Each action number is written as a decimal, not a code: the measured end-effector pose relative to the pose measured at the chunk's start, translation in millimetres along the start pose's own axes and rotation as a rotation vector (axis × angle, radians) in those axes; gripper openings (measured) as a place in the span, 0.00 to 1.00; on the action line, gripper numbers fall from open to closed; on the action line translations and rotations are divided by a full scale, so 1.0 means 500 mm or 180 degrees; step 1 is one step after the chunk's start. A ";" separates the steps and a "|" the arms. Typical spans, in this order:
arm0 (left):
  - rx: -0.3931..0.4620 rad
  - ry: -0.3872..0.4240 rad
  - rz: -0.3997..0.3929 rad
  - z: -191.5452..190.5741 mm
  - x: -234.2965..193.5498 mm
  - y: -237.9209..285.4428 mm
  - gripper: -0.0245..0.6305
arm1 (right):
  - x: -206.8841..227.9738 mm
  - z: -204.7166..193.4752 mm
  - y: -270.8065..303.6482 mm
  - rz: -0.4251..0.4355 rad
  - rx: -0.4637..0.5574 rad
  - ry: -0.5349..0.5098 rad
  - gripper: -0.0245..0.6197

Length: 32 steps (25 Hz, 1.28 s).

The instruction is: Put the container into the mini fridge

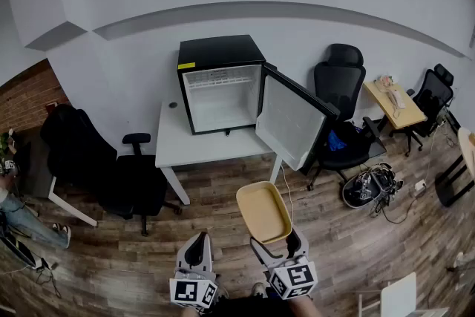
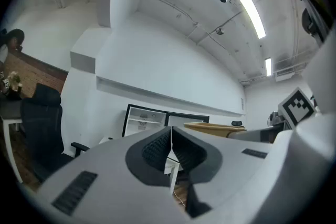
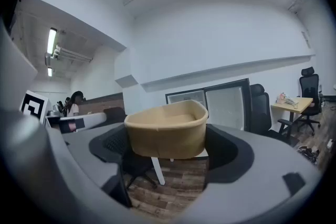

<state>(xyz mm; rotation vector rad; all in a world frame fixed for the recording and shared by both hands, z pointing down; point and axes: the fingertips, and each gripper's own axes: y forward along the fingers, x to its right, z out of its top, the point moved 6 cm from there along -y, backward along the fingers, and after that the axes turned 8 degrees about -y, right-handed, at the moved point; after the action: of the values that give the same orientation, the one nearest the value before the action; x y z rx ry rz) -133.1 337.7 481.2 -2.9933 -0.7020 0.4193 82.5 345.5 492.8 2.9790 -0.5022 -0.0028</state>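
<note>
Right tool (image 1: pixel 275 240) grips the tan container's (image 1: pixel 263 211) near end; it looks light, probably stiff. Left tool (image 2: pixel 171 147) clenched, empty.

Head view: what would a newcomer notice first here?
The black fridge on the white table by the far wall, its door swung wide to the right and the white inside showing. Then the tan container, low in the middle, gripped at its near end by the right tongs. The left tongs are shut and empty beside it.
</note>
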 end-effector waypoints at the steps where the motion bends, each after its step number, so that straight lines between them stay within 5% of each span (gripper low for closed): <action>1: -0.0002 0.0001 -0.0002 0.000 0.003 0.001 0.06 | 0.002 0.001 -0.001 0.0001 0.0000 0.0002 0.75; 18: 0.0012 0.0020 0.0029 -0.025 0.055 0.027 0.06 | 0.063 0.006 -0.016 0.0088 0.0044 0.0083 0.75; 32: 0.0006 0.0027 0.0364 -0.049 0.130 0.084 0.06 | 0.163 -0.015 0.015 0.0410 -0.0025 0.0100 0.76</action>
<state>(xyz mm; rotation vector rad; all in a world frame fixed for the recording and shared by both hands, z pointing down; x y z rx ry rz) -52.7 329.4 484.3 -3.0412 -0.5312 0.4115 157.2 312.5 502.8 2.9282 -0.6873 0.0535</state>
